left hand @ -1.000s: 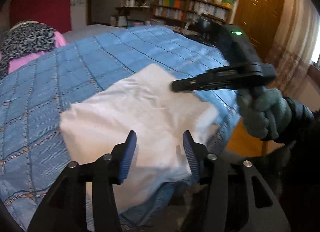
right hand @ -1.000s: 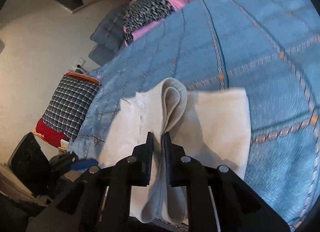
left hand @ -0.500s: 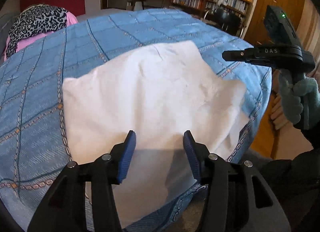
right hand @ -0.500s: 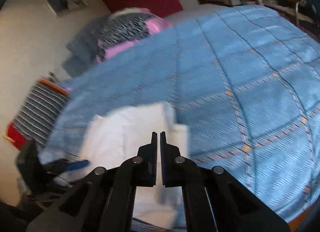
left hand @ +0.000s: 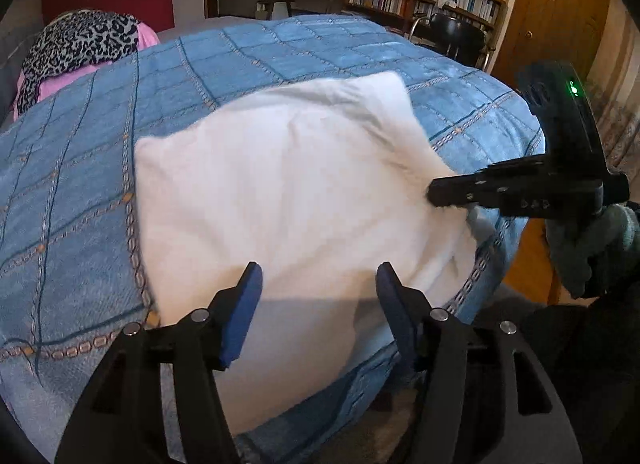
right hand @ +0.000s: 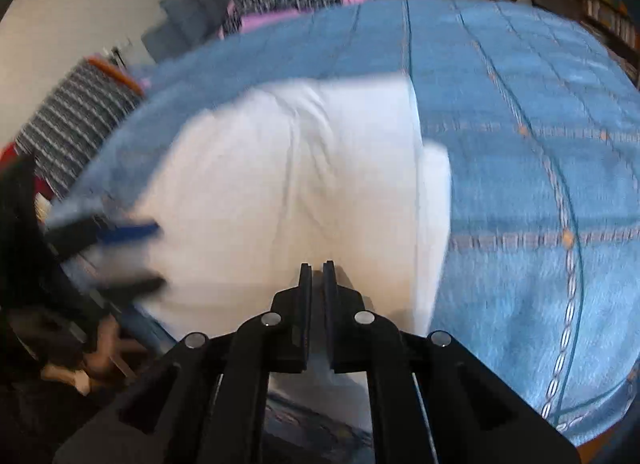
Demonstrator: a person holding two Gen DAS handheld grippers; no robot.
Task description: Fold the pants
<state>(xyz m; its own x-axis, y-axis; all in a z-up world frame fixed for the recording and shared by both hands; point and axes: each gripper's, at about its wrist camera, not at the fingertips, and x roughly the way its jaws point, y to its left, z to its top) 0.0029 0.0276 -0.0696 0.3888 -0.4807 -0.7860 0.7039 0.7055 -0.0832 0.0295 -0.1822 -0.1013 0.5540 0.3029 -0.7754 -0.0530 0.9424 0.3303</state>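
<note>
So the left gripper (left hand: 318, 284) hangs with its blue pads spread wide and nothing between them, and the folded white pants (left hand: 288, 199) sit right in front of it and a bit below, on the near edge of the blue bedspread (left hand: 80, 191). The right gripper (right hand: 316, 276) has its fingers nearly together, tips at the pants' right edge; whether they pinch cloth I can't tell. Looks to me like the bundle's long axis runs across in front of the left gripper, so both hands are about equally close for a next fold.

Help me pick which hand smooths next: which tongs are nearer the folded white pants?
Right. The right tongs, nearly shut, press against the white pants' near edge. The left tongs hang open over the pants' overhanging end, apparently not touching.
</note>
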